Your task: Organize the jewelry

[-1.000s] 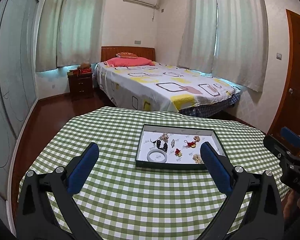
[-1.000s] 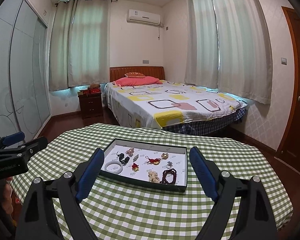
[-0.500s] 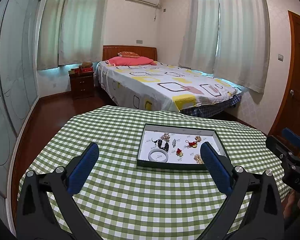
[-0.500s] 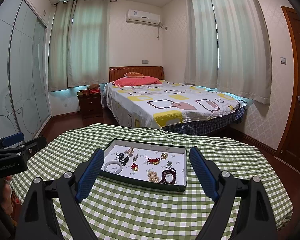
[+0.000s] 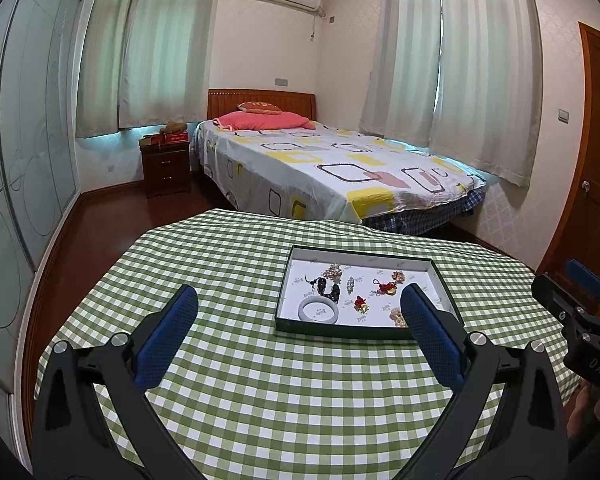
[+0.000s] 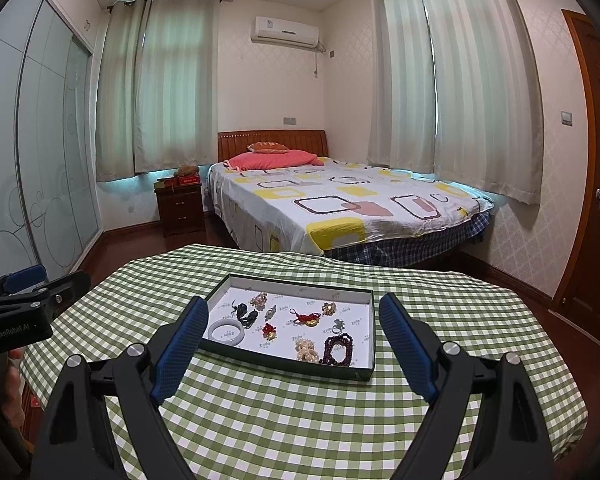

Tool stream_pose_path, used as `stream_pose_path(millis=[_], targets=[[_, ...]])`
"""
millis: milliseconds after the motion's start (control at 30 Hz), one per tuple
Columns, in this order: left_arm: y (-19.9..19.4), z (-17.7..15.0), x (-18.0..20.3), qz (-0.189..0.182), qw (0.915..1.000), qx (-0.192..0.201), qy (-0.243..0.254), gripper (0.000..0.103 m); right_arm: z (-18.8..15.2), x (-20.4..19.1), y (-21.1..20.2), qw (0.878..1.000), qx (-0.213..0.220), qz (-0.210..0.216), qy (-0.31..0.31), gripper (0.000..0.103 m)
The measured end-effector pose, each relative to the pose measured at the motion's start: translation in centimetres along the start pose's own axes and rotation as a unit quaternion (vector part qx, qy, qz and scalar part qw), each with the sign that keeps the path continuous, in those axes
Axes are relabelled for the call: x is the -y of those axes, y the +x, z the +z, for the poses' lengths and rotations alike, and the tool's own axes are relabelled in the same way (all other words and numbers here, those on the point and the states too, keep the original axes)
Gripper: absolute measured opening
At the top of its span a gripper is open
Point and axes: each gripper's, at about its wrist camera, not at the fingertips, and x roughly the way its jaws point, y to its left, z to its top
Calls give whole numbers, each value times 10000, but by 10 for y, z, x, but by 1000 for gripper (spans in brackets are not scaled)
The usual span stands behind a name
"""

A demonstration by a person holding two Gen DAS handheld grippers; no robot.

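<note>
Left gripper (image 5: 299, 332) hung released above the green-and-white checked tablecloth (image 5: 260, 392), blue pads wide, nothing between; its black body read "GenRobot.AI" in the right wrist view. Dark green shallow cardboard tray (image 6: 284, 362) with white printed liner sat mid-table, print too small to read. Inside, left to right: white bangle (image 6: 226, 331), black beaded piece (image 6: 246, 314), red knotted charm (image 6: 303, 317), pearl cluster (image 6: 305, 349), dark red bead bracelet (image 6: 337, 349). Right gripper (image 6: 291, 346) likewise released, empty, body marked "DAS".
</note>
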Motion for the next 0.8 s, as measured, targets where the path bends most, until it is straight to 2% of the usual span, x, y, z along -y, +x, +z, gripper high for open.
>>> stream_pose_path(millis=[800], targets=[[-1, -1, 3, 1, 10000, 74, 41, 99, -2, -2, 3, 10000, -51, 6, 15, 84]])
